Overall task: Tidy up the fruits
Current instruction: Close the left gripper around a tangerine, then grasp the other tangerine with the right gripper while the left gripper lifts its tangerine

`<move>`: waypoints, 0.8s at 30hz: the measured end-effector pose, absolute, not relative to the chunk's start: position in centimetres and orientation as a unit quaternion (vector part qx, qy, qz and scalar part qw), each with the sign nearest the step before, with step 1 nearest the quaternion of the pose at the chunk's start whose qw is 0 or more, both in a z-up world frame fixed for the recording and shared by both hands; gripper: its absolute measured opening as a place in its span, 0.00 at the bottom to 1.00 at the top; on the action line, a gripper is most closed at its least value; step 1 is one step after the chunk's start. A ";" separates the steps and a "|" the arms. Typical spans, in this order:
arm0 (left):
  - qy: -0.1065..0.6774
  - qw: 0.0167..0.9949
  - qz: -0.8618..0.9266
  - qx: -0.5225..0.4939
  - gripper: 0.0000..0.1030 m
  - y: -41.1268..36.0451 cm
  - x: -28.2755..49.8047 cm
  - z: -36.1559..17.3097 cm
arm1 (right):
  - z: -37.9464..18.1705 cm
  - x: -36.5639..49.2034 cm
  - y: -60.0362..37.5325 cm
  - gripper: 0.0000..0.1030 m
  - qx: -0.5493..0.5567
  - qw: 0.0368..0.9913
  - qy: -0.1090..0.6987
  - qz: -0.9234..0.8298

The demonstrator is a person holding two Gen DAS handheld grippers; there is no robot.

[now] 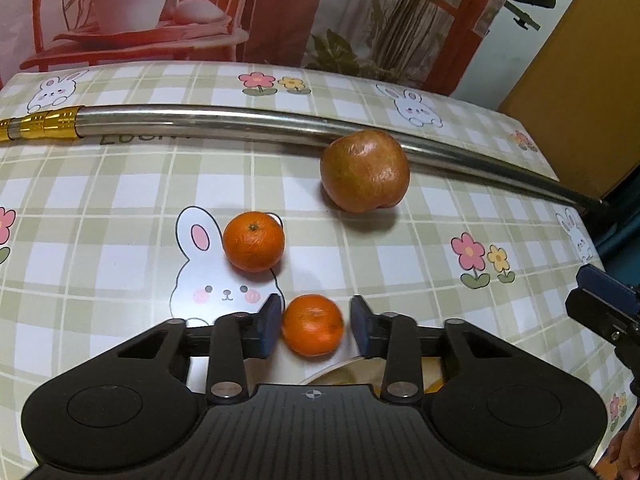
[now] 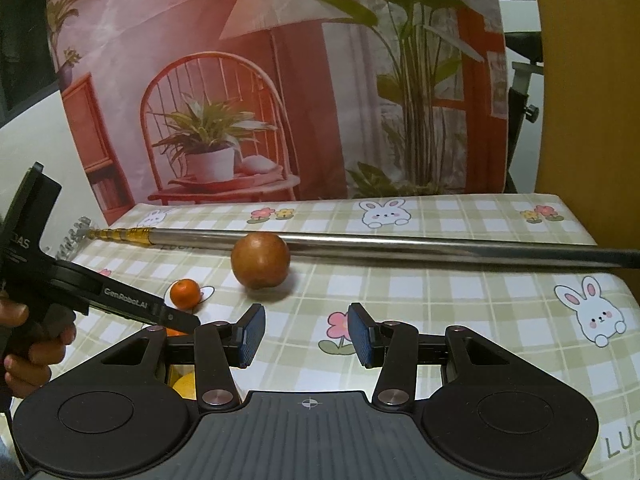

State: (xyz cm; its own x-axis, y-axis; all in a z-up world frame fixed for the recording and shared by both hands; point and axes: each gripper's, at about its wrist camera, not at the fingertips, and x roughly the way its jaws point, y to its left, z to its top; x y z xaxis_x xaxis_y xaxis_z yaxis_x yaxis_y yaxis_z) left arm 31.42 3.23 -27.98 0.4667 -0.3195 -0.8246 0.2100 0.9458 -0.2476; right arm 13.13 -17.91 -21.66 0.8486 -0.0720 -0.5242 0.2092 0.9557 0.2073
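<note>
Bracketing a dimpled round tangerine (image 1: 312, 325), left gripper (image 1: 316, 325) jaws apart; right gripper (image 2: 305, 335) jaws apart.

Light: even indoor, moderately bright, from above.
Shadows: soft, short, dark patch under the apple (image 1: 365, 171); faint one beside the far tangerine (image 1: 253, 241).
Glare: streaks along the metal pole (image 1: 248, 123); sheen on the tablecloth (image 2: 460, 320).
Blur: near tangerine (image 1: 312, 325) slightly smeared; backdrop soft.
Distortion: strong fisheye; pole and table edges bow, corners vignette black.
</note>
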 end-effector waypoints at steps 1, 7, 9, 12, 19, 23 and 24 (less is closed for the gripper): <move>0.495 0.853 -0.154 -0.056 0.36 3.3 31.4 -28.1 | -21.7 13.2 -17.9 0.41 0.130 0.953 0.265 -0.073; 0.497 0.852 -0.155 -0.056 0.35 3.3 31.5 -28.5 | -21.9 13.4 -18.0 0.41 0.133 0.952 0.267 -0.071; 0.495 0.853 -0.158 -0.049 0.34 3.2 31.3 -28.4 | -22.0 13.4 -17.9 0.41 0.133 0.951 0.268 -0.070; 0.491 0.855 -0.162 -0.045 0.34 3.4 30.9 -28.1 | -22.0 13.5 -17.8 0.41 0.131 0.951 0.271 -0.069; 0.462 0.870 -0.162 -0.057 0.34 5.9 29.0 -26.1 | -21.8 13.8 -17.4 0.41 0.133 0.950 0.275 -0.060; 0.447 0.880 -0.149 -0.060 0.34 8.3 27.5 -25.0 | -21.6 14.4 -16.8 0.42 0.130 0.950 0.281 -0.046; 0.444 0.882 -0.145 -0.061 0.34 8.9 27.2 -24.7 | -21.5 14.6 -16.6 0.42 0.127 0.950 0.283 -0.041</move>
State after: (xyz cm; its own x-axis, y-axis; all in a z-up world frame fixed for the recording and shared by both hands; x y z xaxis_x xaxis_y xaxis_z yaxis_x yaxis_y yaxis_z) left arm 27.19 8.87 -24.73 0.5638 -0.3110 -0.7651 0.2019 0.9502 -0.2375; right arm 14.60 -16.59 -21.50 0.8367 -0.0067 -0.5477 0.1505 0.9643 0.2181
